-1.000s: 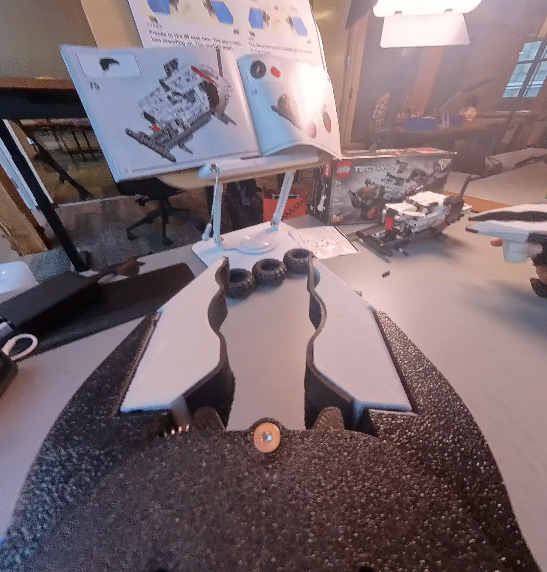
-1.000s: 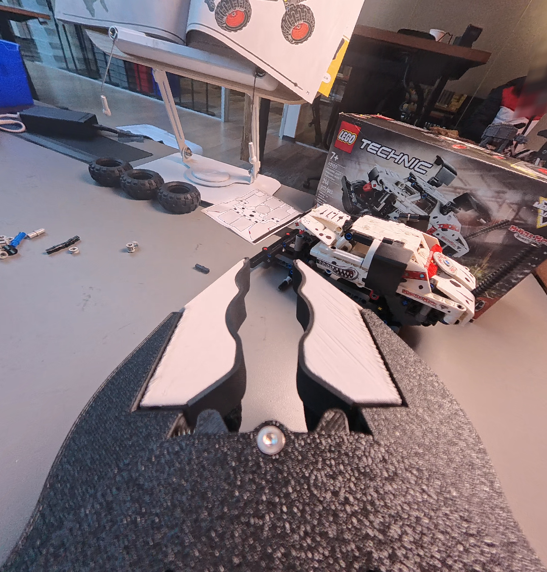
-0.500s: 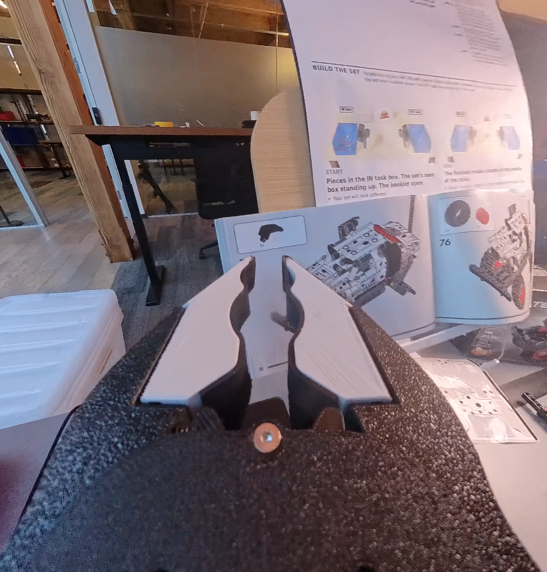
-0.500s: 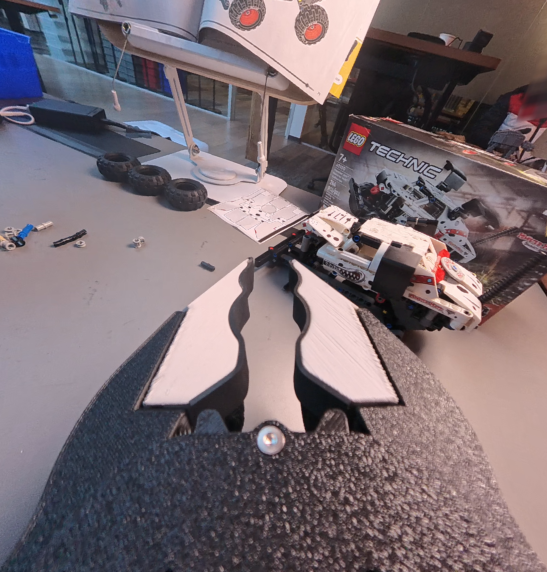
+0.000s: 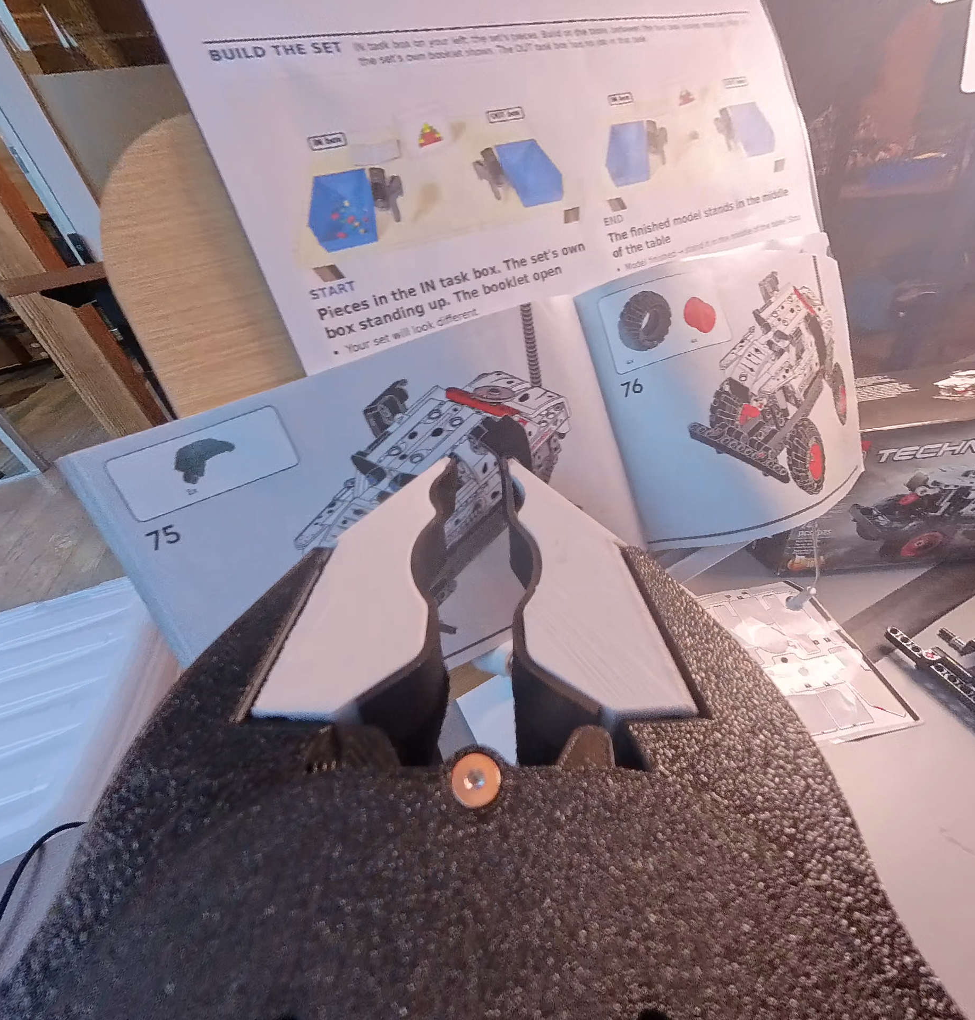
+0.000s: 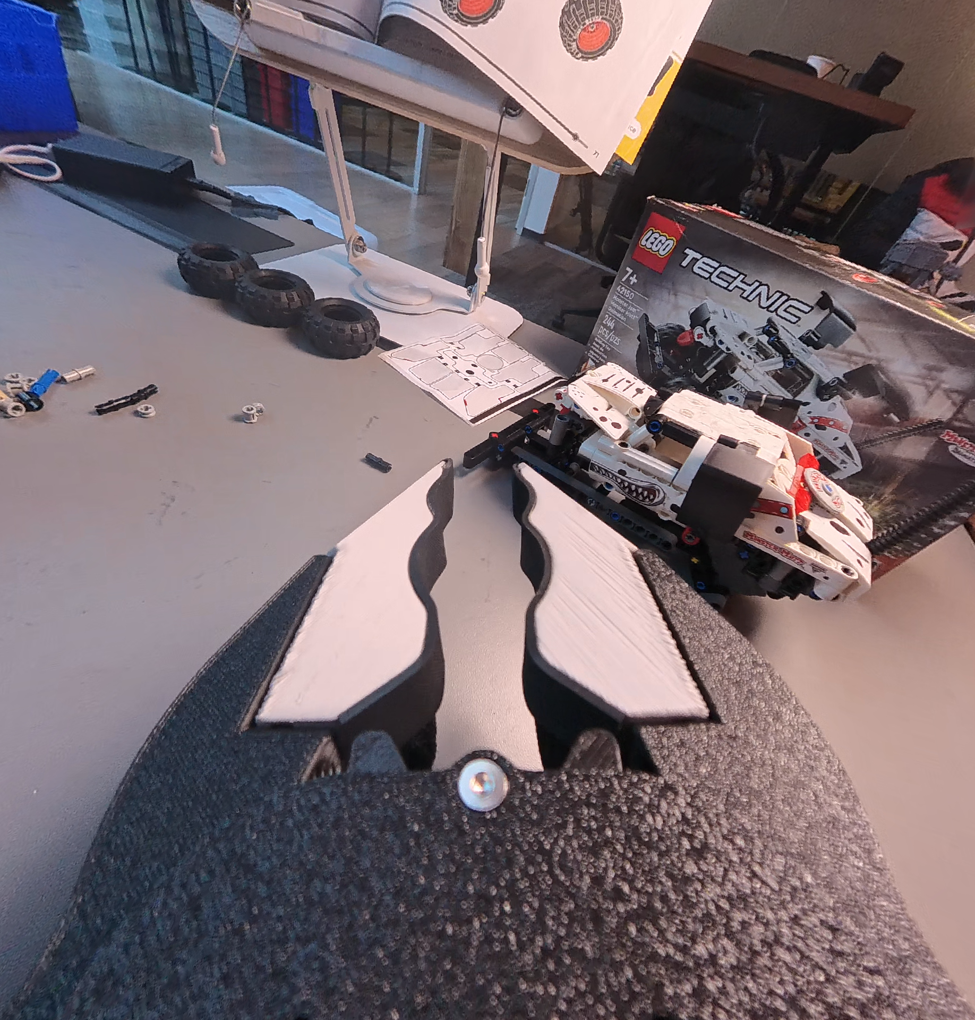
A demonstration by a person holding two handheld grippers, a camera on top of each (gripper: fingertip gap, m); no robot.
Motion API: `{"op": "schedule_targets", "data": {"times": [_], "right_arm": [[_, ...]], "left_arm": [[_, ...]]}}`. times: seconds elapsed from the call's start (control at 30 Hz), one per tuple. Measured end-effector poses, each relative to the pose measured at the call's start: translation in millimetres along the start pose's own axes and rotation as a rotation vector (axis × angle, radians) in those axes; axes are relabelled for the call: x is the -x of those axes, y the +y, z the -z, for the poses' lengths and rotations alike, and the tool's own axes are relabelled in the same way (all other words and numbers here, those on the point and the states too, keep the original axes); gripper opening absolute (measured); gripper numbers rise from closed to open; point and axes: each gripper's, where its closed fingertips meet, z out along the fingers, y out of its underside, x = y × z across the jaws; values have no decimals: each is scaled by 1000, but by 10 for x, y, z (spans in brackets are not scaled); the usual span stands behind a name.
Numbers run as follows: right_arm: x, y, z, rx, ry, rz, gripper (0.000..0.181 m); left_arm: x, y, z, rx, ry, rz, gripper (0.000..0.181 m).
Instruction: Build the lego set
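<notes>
Through my left wrist camera, my left gripper (image 5: 478, 469) is raised off the table with its white fingers a narrow gap apart and nothing between them, pointed at the open instruction booklet (image 5: 242, 513) propped on a white stand. A large printed sheet (image 5: 474, 165) rises behind the booklet, and past it I see a pale rounded wooden panel (image 5: 187, 276) and a wooden post in an office room. A translucent white plastic bin (image 5: 49, 690) sits low on the left; a used sticker sheet (image 5: 805, 668) lies on the grey table at the right. Through my right wrist camera, my right gripper (image 6: 482, 469) hovers low over the smooth grey tabletop (image 6: 143, 552), its fingers likewise a narrow gap apart and empty. The half-built white and black lego truck (image 6: 695, 485), without wheels, rests just beyond my fingertips, in front of the cardboard lego box (image 6: 805, 331). Three black knobby rubber tyres (image 6: 278, 298) sit in a row beside the stand's white base (image 6: 408, 292). Small grey, blue and black loose pins (image 6: 33, 386) are scattered at the left. A blue bin (image 6: 16, 66) stands far back.
</notes>
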Motion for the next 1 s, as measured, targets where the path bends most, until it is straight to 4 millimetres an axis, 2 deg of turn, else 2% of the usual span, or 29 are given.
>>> {"op": "schedule_targets", "data": {"times": [0.13,0.23,0.33,0.4,0.53,0.6,0.7,0.77,0.83,0.93,1.0], "right_arm": [[-8,-6,7,-6,1,-6,20],[-39,-13,12,-11,11,-23,21],[-176,-19,-1,16,34,19,30],[-363,-53,-35,70,72,127,44],[-811,-113,-130,214,124,384,57],[-978,-44,-196,321,103,506,61],[-1072,146,-354,438,54,537,68],[-1099,282,-454,489,55,587,61],[-1101,289,-499,474,73,635,55],[-1032,222,-457,434,75,684,37],[-937,191,-373,420,25,635,33]], "left_arm": [[-112,-42,-8,-1,19,-10,15],[-227,-34,160,-1,47,-7,24],[-565,89,551,8,155,0,38],[-834,293,878,47,237,-18,45],[-1261,761,1653,131,352,-93,50],[-1394,950,2054,171,385,-83,50],[-1557,1158,2551,212,422,-29,49],[-1627,1251,2762,225,430,-14,49],[-1668,1308,2882,235,431,-9,49],[-1716,1341,2967,251,445,14,49],[-1772,1308,3010,241,466,30,49]]}}
